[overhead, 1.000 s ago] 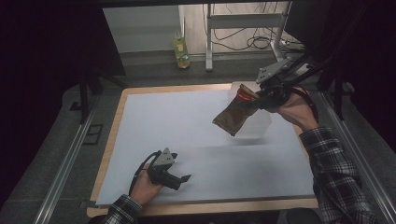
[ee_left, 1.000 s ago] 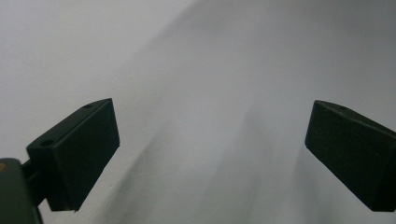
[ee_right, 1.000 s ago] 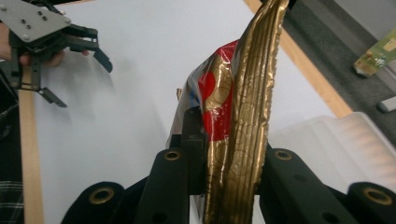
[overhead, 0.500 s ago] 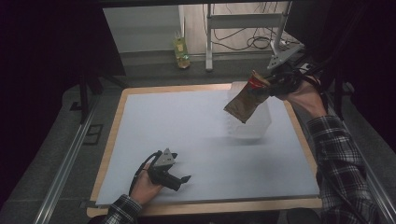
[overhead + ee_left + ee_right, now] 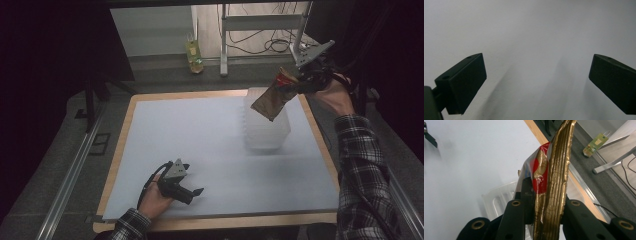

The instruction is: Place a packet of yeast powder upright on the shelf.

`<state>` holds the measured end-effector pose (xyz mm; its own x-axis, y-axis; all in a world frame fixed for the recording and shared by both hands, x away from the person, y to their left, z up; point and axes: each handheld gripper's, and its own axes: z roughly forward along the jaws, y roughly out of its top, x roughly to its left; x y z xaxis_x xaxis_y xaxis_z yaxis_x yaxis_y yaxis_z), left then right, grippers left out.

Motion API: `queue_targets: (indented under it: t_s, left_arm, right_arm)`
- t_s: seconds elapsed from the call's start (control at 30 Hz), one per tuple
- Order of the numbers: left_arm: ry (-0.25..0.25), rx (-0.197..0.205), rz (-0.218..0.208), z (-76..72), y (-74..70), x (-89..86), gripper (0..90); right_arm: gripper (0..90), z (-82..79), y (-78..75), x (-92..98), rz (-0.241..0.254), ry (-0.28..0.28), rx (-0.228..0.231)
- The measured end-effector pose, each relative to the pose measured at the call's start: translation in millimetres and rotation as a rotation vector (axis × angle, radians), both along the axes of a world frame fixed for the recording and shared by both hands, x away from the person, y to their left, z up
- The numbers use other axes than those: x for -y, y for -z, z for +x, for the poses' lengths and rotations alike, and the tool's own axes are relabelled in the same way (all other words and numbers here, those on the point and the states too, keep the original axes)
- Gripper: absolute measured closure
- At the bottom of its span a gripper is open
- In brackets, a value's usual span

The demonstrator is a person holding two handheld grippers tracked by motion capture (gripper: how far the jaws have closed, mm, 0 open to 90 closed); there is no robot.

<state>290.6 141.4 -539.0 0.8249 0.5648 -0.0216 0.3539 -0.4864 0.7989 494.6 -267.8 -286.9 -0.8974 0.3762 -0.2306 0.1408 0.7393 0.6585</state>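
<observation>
Above the clear container (image 5: pixel 266 125), snack bag (image 5: pixel 270 98) clamped in right gripper (image 5: pixel 298 86)

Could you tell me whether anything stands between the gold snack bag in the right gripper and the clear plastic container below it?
Nothing visible does. The right gripper is shut on the top of the gold snack bag, which hangs in open air over the clear plastic container. The left gripper rests far off on the white mat.
</observation>
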Motion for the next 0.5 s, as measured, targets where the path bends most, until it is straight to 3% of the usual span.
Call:
queue_targets:
  t_s: [0.23,0.5]
  left_arm:
    - [-0.003,0.002,-0.001,0.6,-0.3,-1.8,1.5]
    - [0.007,-0.006,0.008,0.6,0.4,-1.4,1.5]
  right_arm:
    - [76.8,11.4,11.7,3.9,-0.023,-0.005,0.004]
    - [76.9,21.7,30.8,5.4,-0.029,-0.074,0.014]
